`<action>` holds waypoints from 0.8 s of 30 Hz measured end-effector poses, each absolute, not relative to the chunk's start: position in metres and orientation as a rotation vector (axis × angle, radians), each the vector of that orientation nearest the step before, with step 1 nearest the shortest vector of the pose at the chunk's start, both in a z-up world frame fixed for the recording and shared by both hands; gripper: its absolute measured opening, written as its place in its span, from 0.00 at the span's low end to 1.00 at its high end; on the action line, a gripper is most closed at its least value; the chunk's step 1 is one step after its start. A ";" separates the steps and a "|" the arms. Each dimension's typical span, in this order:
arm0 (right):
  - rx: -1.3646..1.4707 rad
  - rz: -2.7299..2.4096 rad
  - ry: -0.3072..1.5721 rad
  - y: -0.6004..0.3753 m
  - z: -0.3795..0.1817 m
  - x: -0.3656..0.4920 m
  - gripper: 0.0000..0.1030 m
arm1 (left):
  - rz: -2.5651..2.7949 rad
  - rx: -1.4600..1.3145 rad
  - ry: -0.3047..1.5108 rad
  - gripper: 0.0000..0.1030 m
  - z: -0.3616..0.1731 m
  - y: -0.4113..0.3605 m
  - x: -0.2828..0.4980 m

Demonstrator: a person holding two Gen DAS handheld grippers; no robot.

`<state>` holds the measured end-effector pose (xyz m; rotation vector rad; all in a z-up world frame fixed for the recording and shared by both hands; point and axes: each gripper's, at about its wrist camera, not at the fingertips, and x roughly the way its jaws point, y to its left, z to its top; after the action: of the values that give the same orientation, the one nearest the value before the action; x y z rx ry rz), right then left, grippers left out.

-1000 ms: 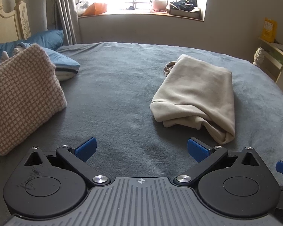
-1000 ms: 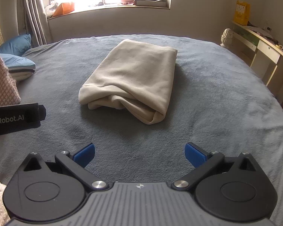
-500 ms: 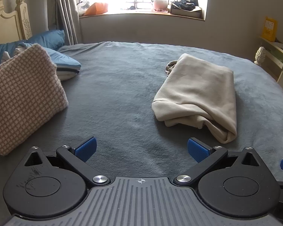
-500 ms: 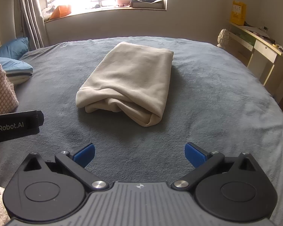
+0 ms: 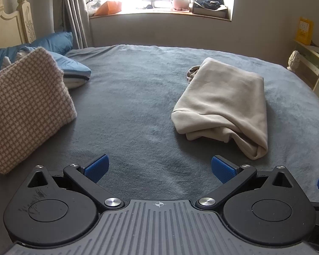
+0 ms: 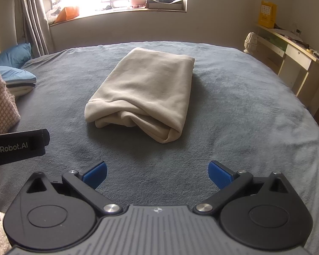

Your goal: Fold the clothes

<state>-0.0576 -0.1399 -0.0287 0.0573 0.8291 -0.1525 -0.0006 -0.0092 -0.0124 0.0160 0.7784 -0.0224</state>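
A beige garment [image 5: 223, 104] lies folded into a thick bundle on the grey bedspread [image 5: 138, 97], ahead and to the right in the left wrist view. In the right wrist view the same beige garment [image 6: 146, 93] lies straight ahead, its rolled end nearest me. My left gripper [image 5: 159, 169] hovers open over bare bedspread, nothing between its blue pads. My right gripper [image 6: 157, 173] is open too, a short way in front of the bundle and apart from it. The left gripper's body [image 6: 17, 146] shows at the left edge of the right wrist view.
A pink houndstooth folded cloth [image 5: 25, 110] stands propped at the left, with blue pillows [image 5: 59, 63] behind it by the headboard [image 5: 12, 23]. A cluttered window sill [image 5: 159, 10] is at the back. A desk [image 6: 291, 55] stands right of the bed.
Both grippers have drifted slightly, so the beige bundle sits a little lower and closer in the views. The jaws stay open and the clothes have not moved.
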 end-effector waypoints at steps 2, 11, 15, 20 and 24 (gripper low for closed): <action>0.058 -0.153 0.831 -0.140 -0.029 -0.057 1.00 | -0.023 0.017 0.782 1.00 -0.013 -0.010 0.000; 0.058 -0.155 0.833 -0.140 -0.030 -0.057 1.00 | -0.023 0.016 0.785 1.00 -0.015 -0.009 0.000; 0.058 -0.155 0.833 -0.141 -0.030 -0.057 1.00 | -0.022 0.013 0.786 1.00 -0.016 -0.008 0.001; 0.053 -0.157 0.827 -0.142 -0.030 -0.058 1.00 | -0.021 0.001 0.784 1.00 -0.018 -0.008 0.002; 0.060 -0.170 0.807 -0.148 -0.030 -0.059 1.00 | -0.035 -0.058 0.774 1.00 -0.018 -0.007 0.004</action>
<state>-0.0594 -0.1477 -0.0300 0.0603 0.8069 -0.1704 0.0040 -0.0072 -0.0180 -0.0580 0.7738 -0.0352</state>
